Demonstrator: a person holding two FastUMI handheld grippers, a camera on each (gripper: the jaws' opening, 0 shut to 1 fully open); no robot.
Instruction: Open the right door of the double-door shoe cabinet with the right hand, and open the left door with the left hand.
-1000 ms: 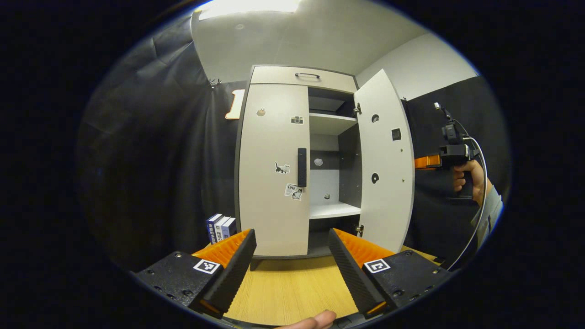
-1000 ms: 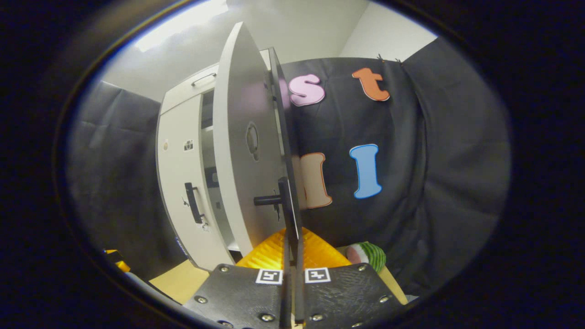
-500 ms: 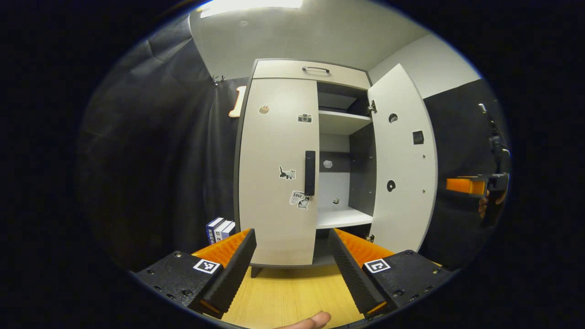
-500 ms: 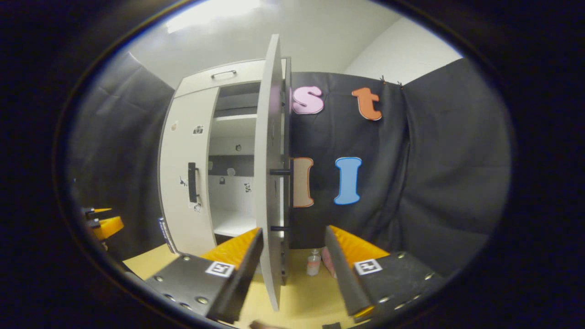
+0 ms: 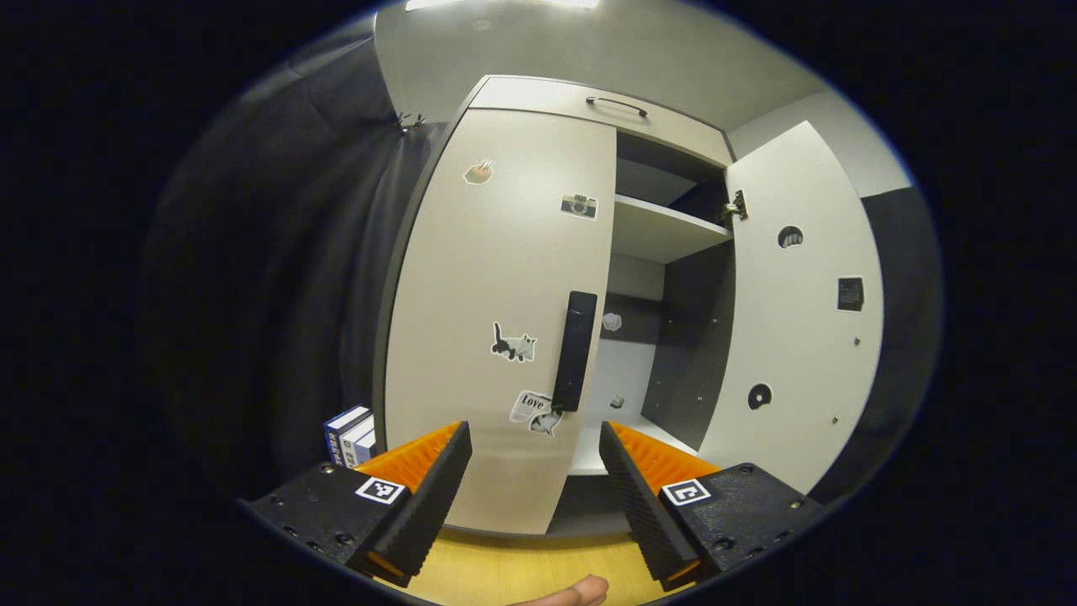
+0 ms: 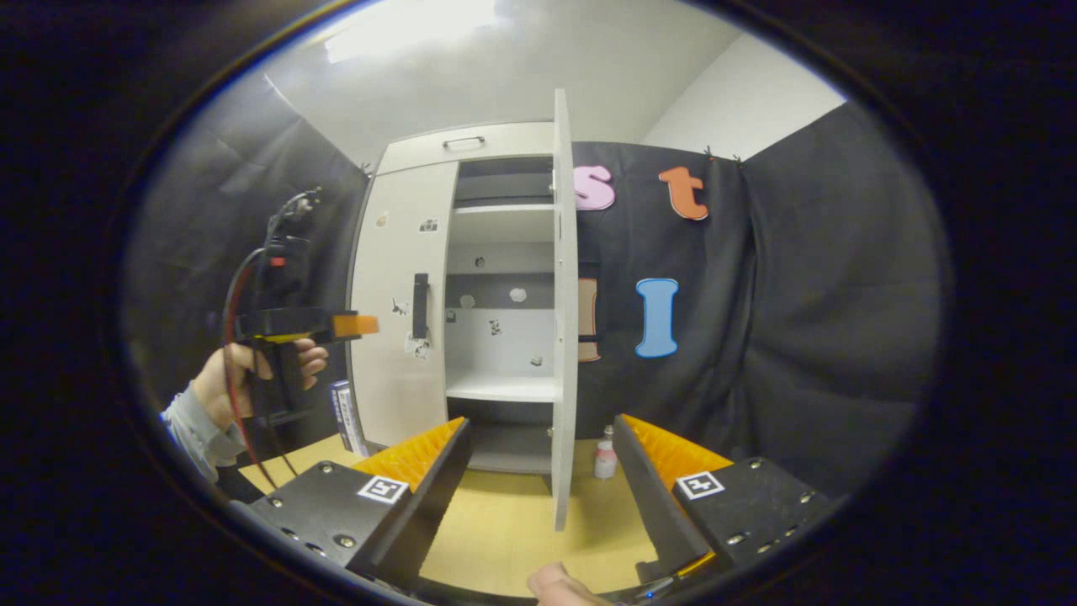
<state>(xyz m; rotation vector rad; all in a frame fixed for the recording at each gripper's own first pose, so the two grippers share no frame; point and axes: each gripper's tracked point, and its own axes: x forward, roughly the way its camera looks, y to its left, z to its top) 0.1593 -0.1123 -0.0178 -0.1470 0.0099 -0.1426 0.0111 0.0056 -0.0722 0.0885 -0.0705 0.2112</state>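
In the left gripper view, the left gripper (image 5: 534, 480) sits at the bottom of the frame with its fingers spread wide and nothing between them. The shoe cabinet (image 5: 547, 93) fills the middle of the frame, standing on a wooden table (image 5: 522, 568). Its left door (image 5: 496, 278) is closed, flat against the cabinet front, with a dark vertical handle (image 5: 575, 350) along its right edge, just above the gap between the fingers. Stickers dot the door: a cat (image 5: 513, 344) left of the handle and a small camera (image 5: 578, 205) near the top. The right door (image 5: 795, 328) hangs open at the right of the frame, its inner face turned toward us, and the shelves (image 5: 665, 231) show between the two doors. A few books (image 5: 349, 433) stand at the lower left, beside the cabinet's foot. A fingertip (image 5: 572, 592) shows at the bottom edge.

In the right gripper view, the right gripper (image 6: 538, 492) is at the bottom of the frame, its fingers spread apart and holding nothing. The open right door (image 6: 564, 337) stands edge-on in the centre, running down between the two fingers yet apart from them. The closed left door (image 6: 400, 286) lies left of centre. At the left of the frame a hand (image 6: 231, 383) holds the left gripper (image 6: 353, 324), which points at the left door, near its handle (image 6: 420, 305); whether it touches I cannot tell. A small bottle (image 6: 604, 454) stands on the table right of the open door.
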